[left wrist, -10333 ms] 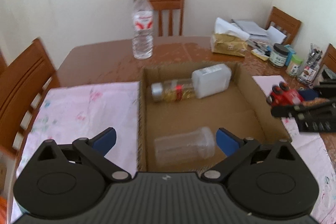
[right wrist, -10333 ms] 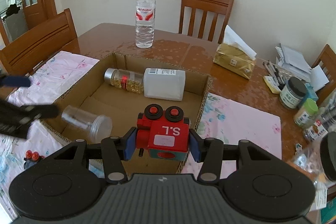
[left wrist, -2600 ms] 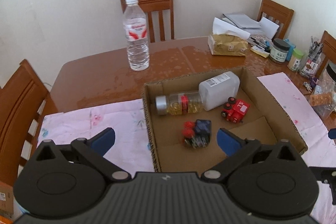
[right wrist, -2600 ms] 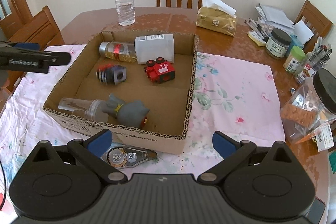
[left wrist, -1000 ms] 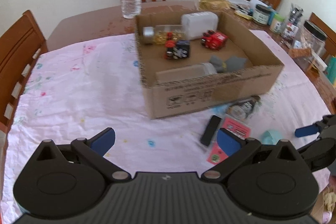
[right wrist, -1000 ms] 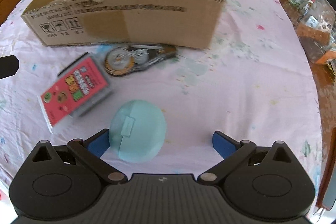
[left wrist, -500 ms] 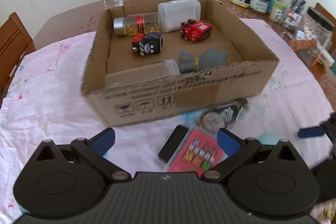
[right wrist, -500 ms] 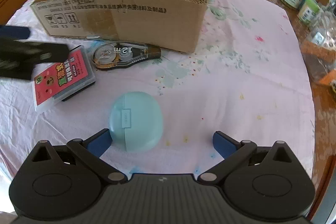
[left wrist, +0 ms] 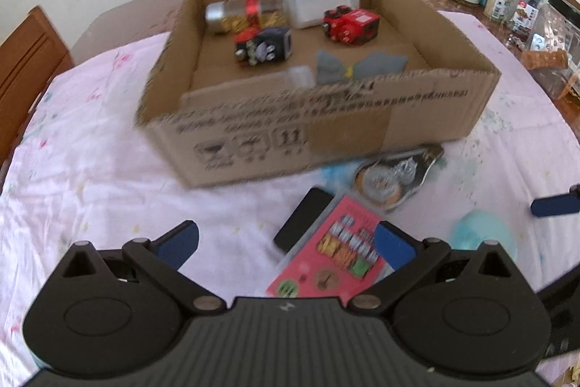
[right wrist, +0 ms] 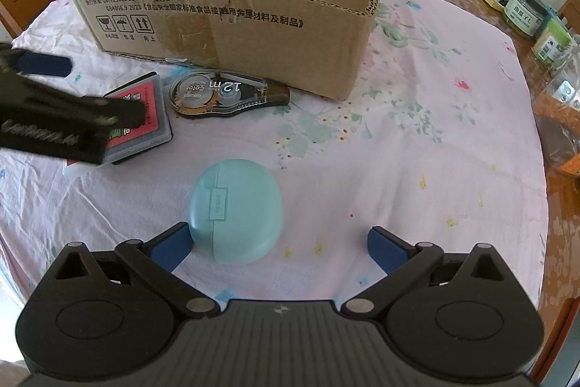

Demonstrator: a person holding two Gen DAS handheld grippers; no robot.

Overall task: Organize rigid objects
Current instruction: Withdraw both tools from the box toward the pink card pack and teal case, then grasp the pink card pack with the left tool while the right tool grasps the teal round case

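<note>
My right tongs are spread, the teal case against the left finger; my left tongs, spread, hover over the pink card box

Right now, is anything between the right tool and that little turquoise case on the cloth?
Nothing visible. The right tool is open, and the turquoise case lies just ahead, nearer its left finger. The tape dispenser and cardboard box lie beyond it.

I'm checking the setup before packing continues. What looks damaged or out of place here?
The cardboard box has a torn, ragged front rim. Three items still lie loose on the cloth outside it: the correction tape, the red card case and the teal earbud case.
</note>
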